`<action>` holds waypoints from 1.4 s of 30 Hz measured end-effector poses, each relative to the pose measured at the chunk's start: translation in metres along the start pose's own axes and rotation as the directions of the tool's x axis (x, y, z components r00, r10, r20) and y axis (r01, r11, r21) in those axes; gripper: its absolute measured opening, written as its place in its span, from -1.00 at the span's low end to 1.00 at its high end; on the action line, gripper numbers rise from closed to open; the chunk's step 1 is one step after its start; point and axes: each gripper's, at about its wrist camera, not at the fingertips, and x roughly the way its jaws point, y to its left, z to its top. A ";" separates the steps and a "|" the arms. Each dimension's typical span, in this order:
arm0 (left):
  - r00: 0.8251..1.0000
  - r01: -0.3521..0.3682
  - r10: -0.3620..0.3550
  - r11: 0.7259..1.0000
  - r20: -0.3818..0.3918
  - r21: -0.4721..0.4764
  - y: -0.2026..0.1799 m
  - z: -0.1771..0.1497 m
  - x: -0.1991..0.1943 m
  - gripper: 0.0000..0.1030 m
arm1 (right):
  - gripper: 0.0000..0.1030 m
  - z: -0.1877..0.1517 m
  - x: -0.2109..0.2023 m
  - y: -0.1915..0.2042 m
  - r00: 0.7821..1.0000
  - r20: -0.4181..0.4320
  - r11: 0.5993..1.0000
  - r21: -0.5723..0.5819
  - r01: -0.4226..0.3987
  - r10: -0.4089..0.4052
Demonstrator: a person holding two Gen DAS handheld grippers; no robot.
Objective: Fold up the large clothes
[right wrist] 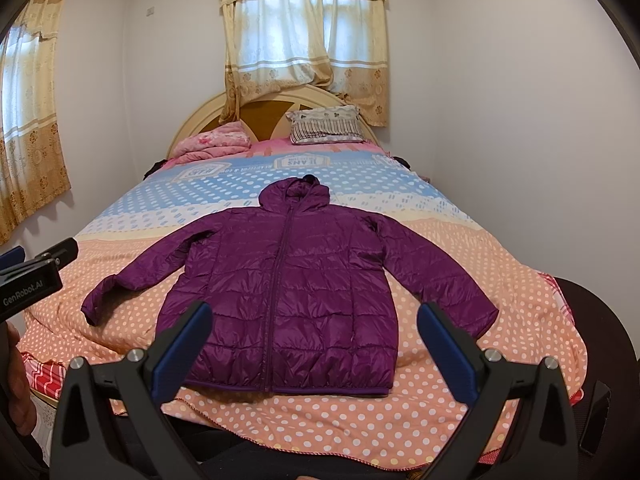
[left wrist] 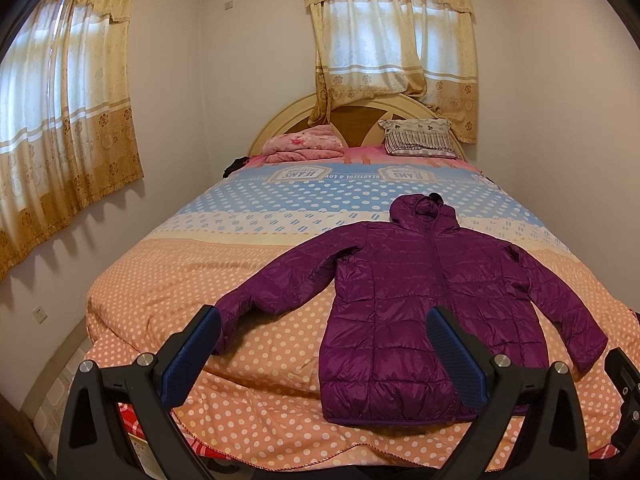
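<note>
A purple quilted hooded jacket [left wrist: 420, 300] [right wrist: 288, 296] lies flat and zipped on the bed, front up, hood toward the headboard, both sleeves spread outward. My left gripper [left wrist: 324, 328] hovers open above the foot of the bed, its blue pads framing the jacket's left sleeve cuff and lower left body. Over the jacket's hem my right gripper [right wrist: 314, 328] stands open too, with nothing between its fingers. The left gripper's body [right wrist: 36, 276] shows at the left edge of the right wrist view.
The bed [left wrist: 200, 300] wears an orange, white and blue polka-dot cover. A pink folded blanket [left wrist: 304, 146] and a patterned pillow [left wrist: 420, 138] rest by the rounded headboard. Curtained windows are on the back and left walls. A dark chair edge [right wrist: 600, 360] stands at right.
</note>
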 end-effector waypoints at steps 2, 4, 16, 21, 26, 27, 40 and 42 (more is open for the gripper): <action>1.000 0.001 -0.001 1.000 0.000 0.000 0.000 0.000 0.000 0.98 | 1.00 0.000 0.000 0.000 1.000 -0.001 1.000 0.000 0.000 0.000; 1.000 0.000 0.000 1.000 0.001 0.001 0.000 0.000 0.000 0.98 | 1.00 0.000 0.000 0.000 1.000 0.000 1.000 -0.001 -0.001 0.001; 1.000 0.001 -0.001 1.000 -0.001 0.000 0.001 -0.001 0.001 0.98 | 1.00 0.000 0.002 -0.002 1.000 -0.006 1.000 0.000 -0.007 0.007; 1.000 0.000 0.000 1.000 -0.001 -0.001 0.001 -0.001 0.002 0.98 | 1.00 -0.004 0.004 -0.003 1.000 -0.008 1.000 0.001 -0.010 0.010; 1.000 0.002 -0.002 1.000 -0.021 -0.001 0.000 -0.004 0.010 0.98 | 1.00 -0.005 0.009 -0.005 1.000 -0.021 1.000 0.006 -0.008 0.008; 1.000 0.004 -0.004 1.000 -0.025 -0.001 0.000 -0.005 0.012 0.98 | 1.00 -0.006 0.011 -0.006 1.000 -0.027 1.000 0.008 -0.009 0.009; 0.991 0.046 -0.035 0.995 -0.130 0.085 -0.027 -0.027 0.096 0.98 | 1.00 -0.033 0.101 -0.094 0.971 -0.217 0.982 0.141 0.128 -0.095; 0.988 0.047 -0.033 0.995 -0.149 0.093 -0.033 -0.028 0.116 0.98 | 1.00 -0.039 0.113 -0.119 0.959 -0.253 0.967 0.180 0.180 -0.131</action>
